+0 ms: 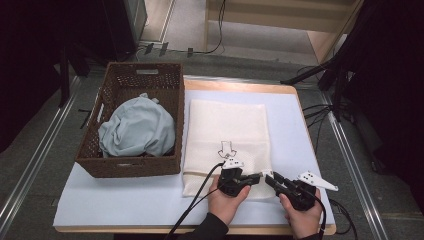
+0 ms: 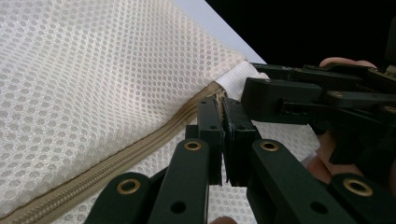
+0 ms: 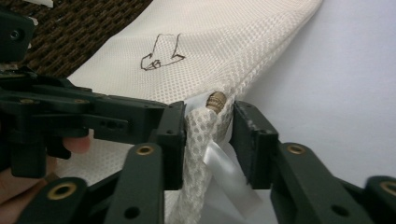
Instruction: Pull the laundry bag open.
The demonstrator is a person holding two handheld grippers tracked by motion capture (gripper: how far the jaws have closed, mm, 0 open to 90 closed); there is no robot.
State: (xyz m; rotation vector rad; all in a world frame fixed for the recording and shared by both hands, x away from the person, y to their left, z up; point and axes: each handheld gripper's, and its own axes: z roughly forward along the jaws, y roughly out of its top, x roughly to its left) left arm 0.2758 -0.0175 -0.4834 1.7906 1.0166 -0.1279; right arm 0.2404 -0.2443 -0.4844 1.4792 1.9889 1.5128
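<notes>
We are working on a white table [image 1: 125,200], where a wicker basket [image 1: 131,167] holding a pale blue cloth [image 1: 136,127] is sitting at nine o'clock of the mesh laundry bag [image 1: 227,125]. At the bag's five o'clock corner, our left gripper [image 2: 221,140] is pinching the zipper [image 2: 140,147] edge, jaws together. Our right gripper [image 3: 208,140] is standing slack around the corner fabric and its white ribbon [image 3: 229,175], jaws slightly apart.

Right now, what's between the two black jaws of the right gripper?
In the right gripper view, the mesh bag's corner, with its zipper end and a white ribbon, sits between the right gripper's parted jaws.
</notes>
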